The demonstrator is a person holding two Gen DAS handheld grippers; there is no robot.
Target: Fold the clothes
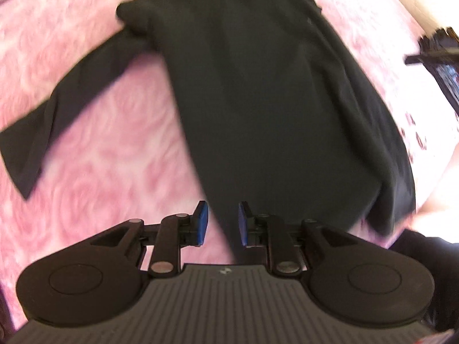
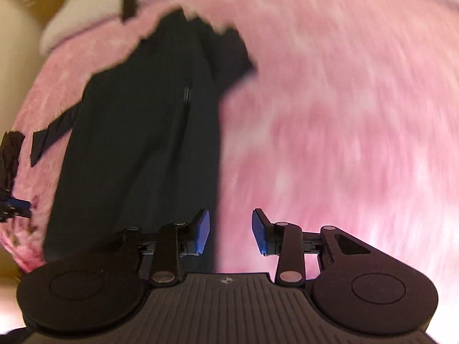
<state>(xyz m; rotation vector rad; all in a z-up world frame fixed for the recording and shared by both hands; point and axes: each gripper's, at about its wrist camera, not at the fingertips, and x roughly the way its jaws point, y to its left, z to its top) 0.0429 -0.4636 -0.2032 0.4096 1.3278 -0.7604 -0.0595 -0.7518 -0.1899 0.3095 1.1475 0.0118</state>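
black shirt (image 1: 258, 100) long axis runs away from both | left tool (image 1: 221, 223) over hem, nearer | right tool (image 2: 231, 232) beside its edge | both part-open, empty

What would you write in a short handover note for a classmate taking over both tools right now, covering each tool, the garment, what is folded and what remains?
Left tool: open, nothing between its blue pads, above the garment's near edge.
Right tool: open, empty, over the garment's right edge and the bare blanket.
Dark long-sleeved garment: flat on the pink rose-patterned blanket, lengthwise away from you.
Done: the right side looks folded in over the body, giving a straight edge there.
Left: the left sleeve is spread out to the side; fold it in, then probably fold the body up.
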